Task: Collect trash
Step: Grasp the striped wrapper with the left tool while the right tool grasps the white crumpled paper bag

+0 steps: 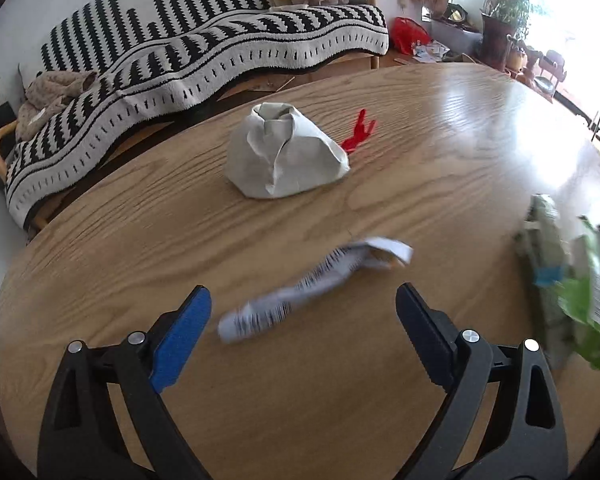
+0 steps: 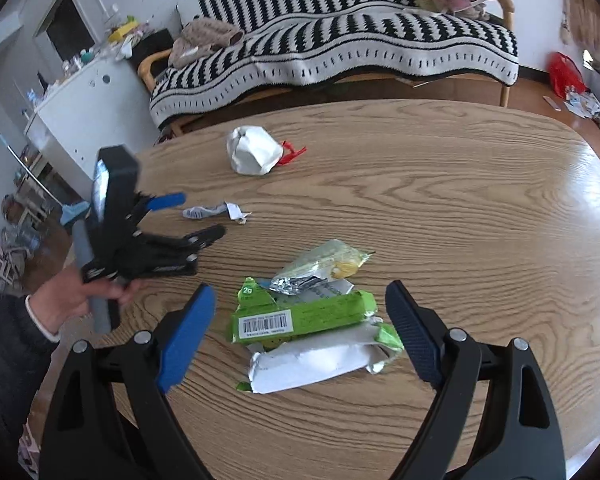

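Note:
A twisted white wrapper with black print (image 1: 316,284) lies on the wooden table (image 1: 420,160), just ahead of my open, empty left gripper (image 1: 304,308). It also shows in the right wrist view (image 2: 212,212), in front of the left gripper (image 2: 204,216). A crumpled white paper bag (image 1: 284,152) with a red scrap (image 1: 358,132) beside it sits farther back. My right gripper (image 2: 300,312) is open and empty, its fingers to either side of a pile of green and silver wrappers (image 2: 312,316). That pile is blurred at the right edge of the left wrist view (image 1: 568,276).
A sofa with a black-and-white striped throw (image 2: 340,40) stands behind the table. A white cabinet (image 2: 80,112) stands at the left. A red bag (image 2: 564,72) and papers lie on the floor at the right. Potted plants (image 1: 504,12) stand by the window.

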Motion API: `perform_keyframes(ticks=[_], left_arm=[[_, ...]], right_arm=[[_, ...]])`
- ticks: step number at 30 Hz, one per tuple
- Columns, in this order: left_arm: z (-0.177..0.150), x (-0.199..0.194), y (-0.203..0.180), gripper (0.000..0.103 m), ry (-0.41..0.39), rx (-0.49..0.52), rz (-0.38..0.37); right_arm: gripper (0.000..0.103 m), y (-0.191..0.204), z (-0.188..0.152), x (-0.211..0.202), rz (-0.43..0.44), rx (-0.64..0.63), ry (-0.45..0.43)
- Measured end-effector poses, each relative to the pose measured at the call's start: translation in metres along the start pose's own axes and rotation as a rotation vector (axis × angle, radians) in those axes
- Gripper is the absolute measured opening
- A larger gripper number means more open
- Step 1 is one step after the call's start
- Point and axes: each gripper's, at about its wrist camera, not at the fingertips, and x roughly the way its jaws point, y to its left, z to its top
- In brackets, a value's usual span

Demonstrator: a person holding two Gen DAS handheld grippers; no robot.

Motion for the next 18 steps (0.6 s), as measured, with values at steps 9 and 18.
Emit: perform_keyframes(ticks=[9,18], left_arm=[[-0.011,-0.005,-0.002,0.012,-0.045,-0.020,0.043],[-0.044,-0.028,0.009,0.012,-0.031,-0.221,0.059]], right_arm=[[0.084,0.026,0.046,0.035,-0.022,-0.090,-0.005],[0.085,0.076,0.139,0.141,-0.042,-0.087,0.046]])
